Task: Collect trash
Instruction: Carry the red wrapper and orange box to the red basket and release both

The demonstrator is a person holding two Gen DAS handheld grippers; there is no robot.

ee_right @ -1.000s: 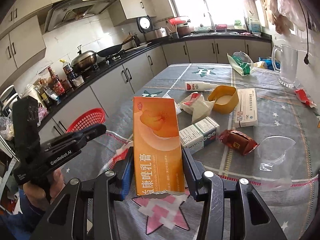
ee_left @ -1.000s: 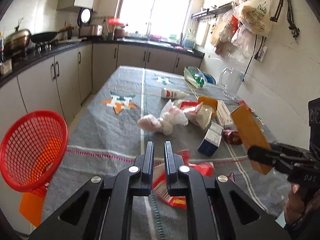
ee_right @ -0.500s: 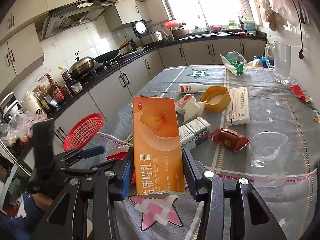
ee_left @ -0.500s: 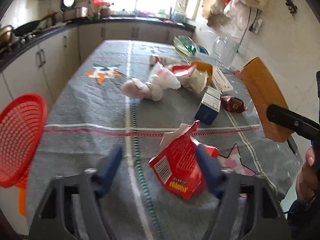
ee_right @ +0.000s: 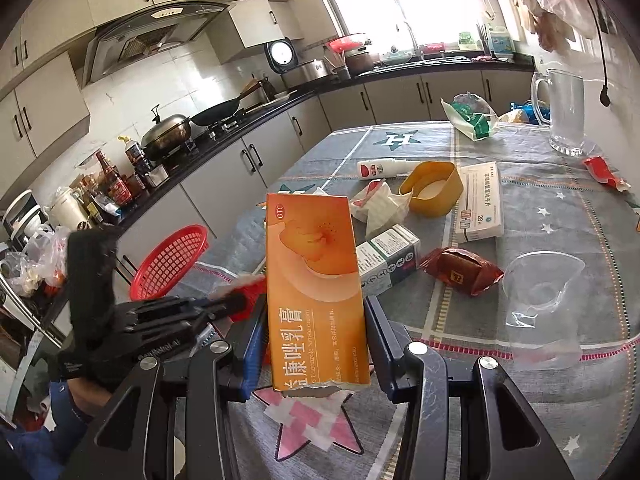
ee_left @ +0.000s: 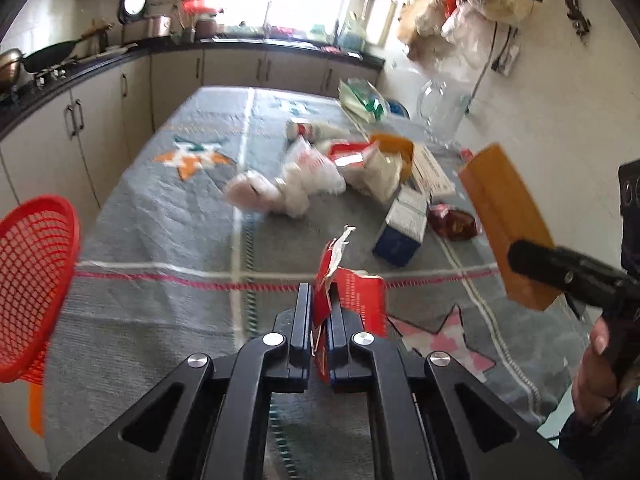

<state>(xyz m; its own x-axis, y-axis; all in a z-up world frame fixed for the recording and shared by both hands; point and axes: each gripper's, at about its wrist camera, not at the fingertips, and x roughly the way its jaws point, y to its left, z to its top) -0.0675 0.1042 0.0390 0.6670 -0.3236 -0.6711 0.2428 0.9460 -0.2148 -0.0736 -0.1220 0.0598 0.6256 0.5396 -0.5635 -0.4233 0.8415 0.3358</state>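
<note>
The left hand-held gripper [ee_left: 319, 316] has just closed on the red wrapper [ee_left: 347, 296], which stands between its jaws above the counter [ee_left: 160, 220]. The red basket [ee_left: 30, 292] lies off the counter's left edge (nearer this hand), with open room between. The right hand-held gripper [ee_right: 316, 340] grips the orange box [ee_right: 314, 280] upright.

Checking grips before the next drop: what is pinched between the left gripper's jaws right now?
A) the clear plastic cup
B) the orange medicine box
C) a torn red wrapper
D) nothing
C: the left gripper has its jaws closed tight on the torn red wrapper; the orange medicine box sits in the right gripper.
</note>
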